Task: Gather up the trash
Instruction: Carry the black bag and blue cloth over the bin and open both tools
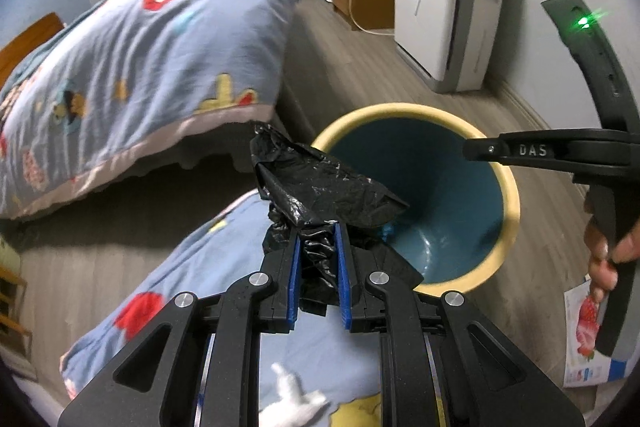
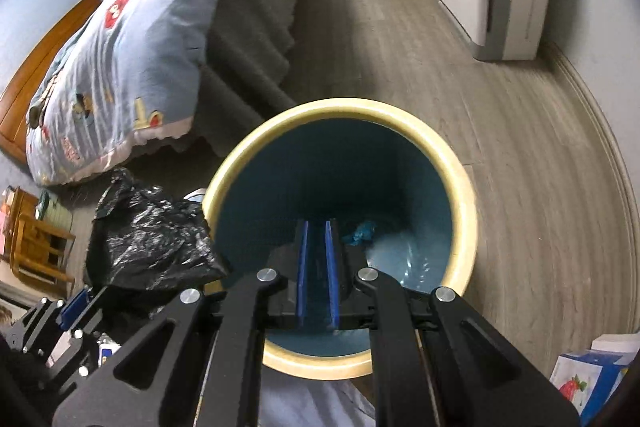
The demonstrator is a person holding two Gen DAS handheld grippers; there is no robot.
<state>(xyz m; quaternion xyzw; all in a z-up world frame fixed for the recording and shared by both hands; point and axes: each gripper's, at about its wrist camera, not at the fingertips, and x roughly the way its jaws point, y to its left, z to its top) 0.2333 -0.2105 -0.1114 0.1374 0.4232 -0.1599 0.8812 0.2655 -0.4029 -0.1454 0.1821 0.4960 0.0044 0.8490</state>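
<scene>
Black plastic bag (image 1: 320, 187) bunched in left claw (image 1: 318, 259), clamped on its gathered middle, beside bin (image 1: 508, 187) rim; thin, limp, slippery film, judged light, best held by a thick fold. Right claw (image 2: 316, 267) over bin mouth, blue pads nearly together, nothing between. Bed quilt (image 1: 140, 67) behind

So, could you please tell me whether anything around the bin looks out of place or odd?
The black bag is crumpled in the left gripper beside the bin, not lining it. The bin is bare inside apart from a small blue scrap. Bedding droops off the bed toward the floor.
</scene>
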